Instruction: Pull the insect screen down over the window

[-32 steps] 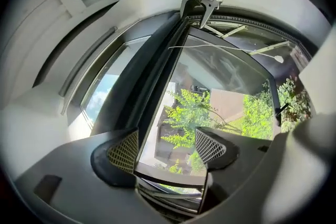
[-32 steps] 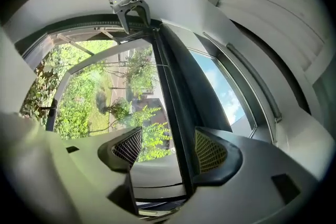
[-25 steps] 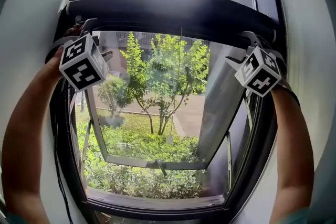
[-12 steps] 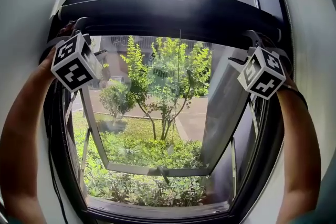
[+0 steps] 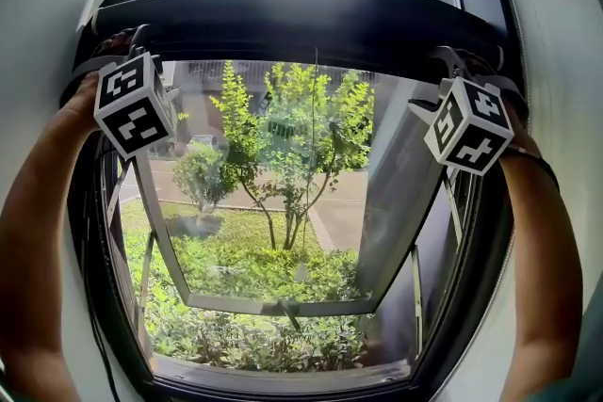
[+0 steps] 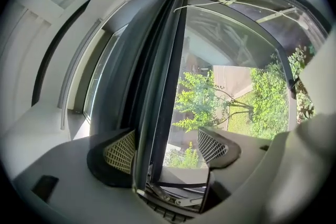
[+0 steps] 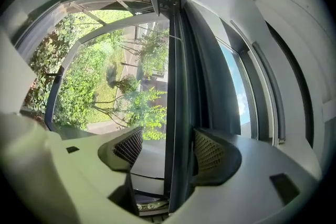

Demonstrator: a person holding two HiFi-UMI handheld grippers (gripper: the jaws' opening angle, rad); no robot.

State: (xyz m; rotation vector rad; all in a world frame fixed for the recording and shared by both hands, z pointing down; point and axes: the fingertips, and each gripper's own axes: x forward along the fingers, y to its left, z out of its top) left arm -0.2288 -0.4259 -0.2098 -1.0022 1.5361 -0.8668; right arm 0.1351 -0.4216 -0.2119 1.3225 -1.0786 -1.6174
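The insect screen's dark pull bar (image 5: 283, 14) spans the top of the window, with sky above it. My left gripper (image 5: 139, 42) reaches up to the bar's left end and my right gripper (image 5: 454, 63) to its right end. In the left gripper view the bar (image 6: 157, 86) runs between the jaws of the left gripper (image 6: 168, 147), lying against the left pad (image 6: 121, 150), with a gap to the other pad. In the right gripper view the bar (image 7: 176, 86) lies against the right pad (image 7: 210, 152) of the right gripper (image 7: 168, 147), with a gap on the left. Both are open.
The glass sash (image 5: 273, 202) is swung outward below the bar, with trees and lawn behind it. The dark window frame (image 5: 283, 381) curves round the opening, with white wall on both sides. A thin cord (image 5: 314, 165) hangs down the middle.
My left gripper has shifted a little left and up along the bar's end. The right gripper and the bar have stayed near the top of the window.
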